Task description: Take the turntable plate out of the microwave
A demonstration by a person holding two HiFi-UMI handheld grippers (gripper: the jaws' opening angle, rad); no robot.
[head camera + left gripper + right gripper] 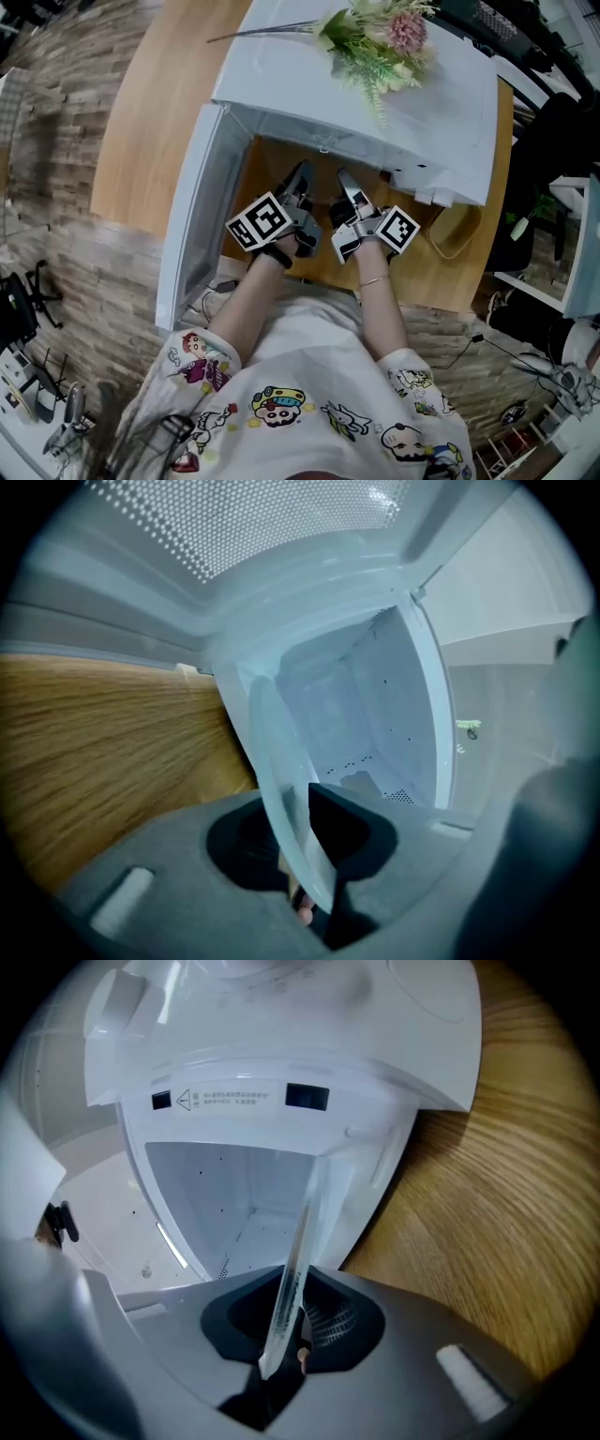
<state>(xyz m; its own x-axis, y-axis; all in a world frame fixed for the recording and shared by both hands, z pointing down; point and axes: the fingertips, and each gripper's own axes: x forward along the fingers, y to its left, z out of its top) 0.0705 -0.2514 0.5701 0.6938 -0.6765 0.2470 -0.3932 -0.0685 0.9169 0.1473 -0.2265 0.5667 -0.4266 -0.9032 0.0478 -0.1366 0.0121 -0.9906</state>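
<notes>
L tool [305, 846] & R tool [284, 1326] each clamped tight on turntable plate [284, 775] rim.

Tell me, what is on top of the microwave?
A bunch of pink and green flowers lies on top of the white microwave. The patch beneath them is covered.

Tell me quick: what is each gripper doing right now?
Left gripper: closed on the rim of the turntable plate.
Right gripper: closed on the same turntable plate's rim.
</notes>
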